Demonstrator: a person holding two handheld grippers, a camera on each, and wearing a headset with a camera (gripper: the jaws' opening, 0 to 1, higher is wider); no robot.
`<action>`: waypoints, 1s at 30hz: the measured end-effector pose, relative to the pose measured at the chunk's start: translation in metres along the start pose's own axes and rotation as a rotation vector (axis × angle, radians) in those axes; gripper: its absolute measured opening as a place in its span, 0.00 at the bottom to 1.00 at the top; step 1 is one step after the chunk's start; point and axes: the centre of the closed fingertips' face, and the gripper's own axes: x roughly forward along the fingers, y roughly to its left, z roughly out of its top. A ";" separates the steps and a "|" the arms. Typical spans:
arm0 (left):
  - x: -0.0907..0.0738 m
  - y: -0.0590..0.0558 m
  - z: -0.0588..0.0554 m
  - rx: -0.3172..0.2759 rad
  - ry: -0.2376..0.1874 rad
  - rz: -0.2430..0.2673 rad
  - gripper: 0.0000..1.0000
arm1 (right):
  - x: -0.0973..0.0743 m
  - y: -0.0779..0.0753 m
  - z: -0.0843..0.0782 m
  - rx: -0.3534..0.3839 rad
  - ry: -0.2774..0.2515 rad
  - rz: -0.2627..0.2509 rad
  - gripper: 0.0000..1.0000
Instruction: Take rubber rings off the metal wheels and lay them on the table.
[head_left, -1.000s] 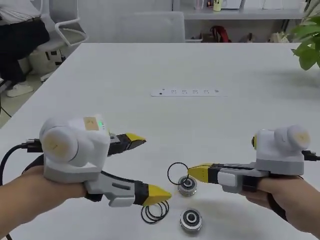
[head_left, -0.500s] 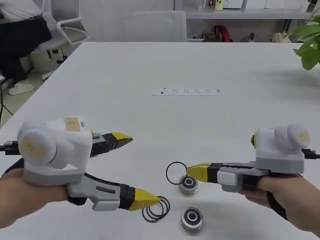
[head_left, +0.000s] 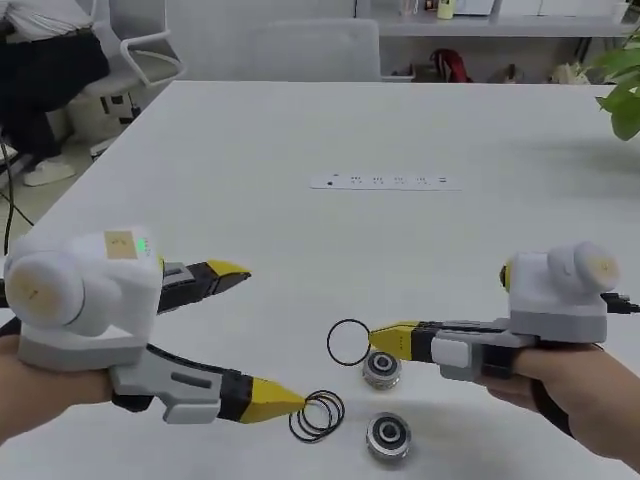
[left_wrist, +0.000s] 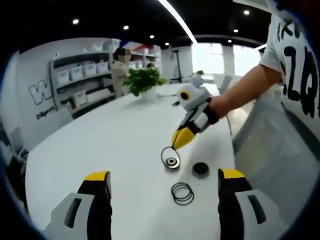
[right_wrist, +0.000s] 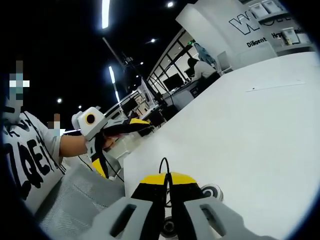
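My right gripper (head_left: 388, 338) is shut on a thin black rubber ring (head_left: 347, 342), which it holds upright just left of a metal wheel (head_left: 380, 368). A second metal wheel (head_left: 388, 437) lies nearer the table's front edge. A small pile of loose black rings (head_left: 317, 415) lies flat on the white table (head_left: 300, 150). My left gripper (head_left: 250, 335) is open and holds nothing, its lower yellow tip just left of that pile. In the left gripper view, the held ring (left_wrist: 170, 157), both wheels and the ring pile (left_wrist: 182, 193) lie ahead between the spread jaws. In the right gripper view, the ring (right_wrist: 164, 167) rises from the shut jaws.
A white power strip (head_left: 385, 182) lies in the middle of the table. An office chair (head_left: 140, 50) and a seated person stand beyond the far left corner. A green plant (head_left: 625, 90) is at the right edge, with shelves behind.
My left gripper has drawn back to the left, away from the ring pile. The right gripper has stayed almost still with the ring in it.
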 end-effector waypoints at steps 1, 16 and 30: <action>-0.001 0.000 0.000 0.000 -0.001 0.000 0.90 | 0.000 0.000 0.000 0.000 0.000 0.002 0.00; -0.009 0.000 -0.002 0.001 0.000 0.008 0.91 | 0.010 0.008 -0.004 -0.009 0.027 0.027 0.00; -0.017 0.000 -0.011 0.005 0.023 0.011 0.91 | 0.020 0.008 -0.013 -0.009 0.071 0.035 0.00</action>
